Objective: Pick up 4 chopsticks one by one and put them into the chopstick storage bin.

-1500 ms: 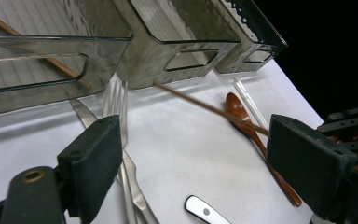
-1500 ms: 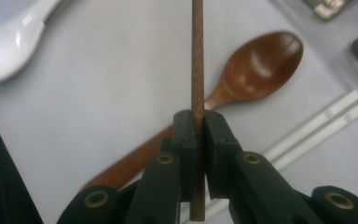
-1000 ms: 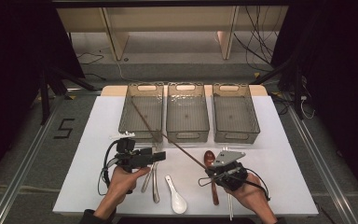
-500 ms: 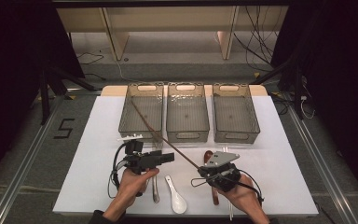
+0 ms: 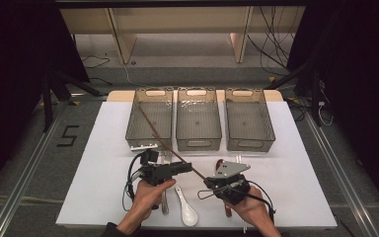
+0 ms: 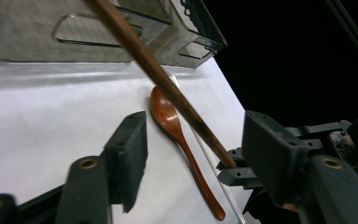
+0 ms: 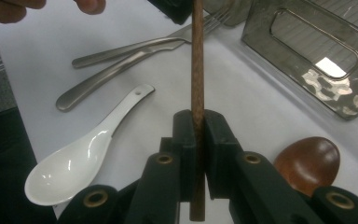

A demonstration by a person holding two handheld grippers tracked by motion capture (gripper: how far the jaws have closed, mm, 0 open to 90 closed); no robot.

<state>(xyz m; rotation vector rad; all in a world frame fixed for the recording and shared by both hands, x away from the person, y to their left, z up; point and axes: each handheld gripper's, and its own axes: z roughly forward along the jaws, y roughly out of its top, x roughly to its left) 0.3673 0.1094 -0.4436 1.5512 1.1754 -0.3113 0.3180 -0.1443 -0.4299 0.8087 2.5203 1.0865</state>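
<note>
A long brown wooden stick (image 5: 163, 140) slants from the left clear bin (image 5: 149, 92) down to my right gripper (image 5: 208, 181). In the right gripper view, that gripper (image 7: 198, 140) is shut on the stick (image 7: 197, 70) near its lower end. My left gripper (image 5: 187, 167) reaches in from the left. Its jaws have just been closing, and the stick (image 6: 158, 70) passes between them. In the left gripper view, neither pad of the left gripper (image 6: 196, 135) touches the stick.
Two more clear bins (image 5: 198, 92) (image 5: 249, 92) stand in a row behind the hands. A white ceramic spoon (image 5: 186, 207), metal cutlery (image 5: 165, 200) and a brown wooden spoon (image 6: 168, 116) lie on the white table between the hands.
My left gripper has moved right, bringing its jaws around the stick, and the jaws stand narrower. The right gripper still holds the stick and has hardly moved.
</note>
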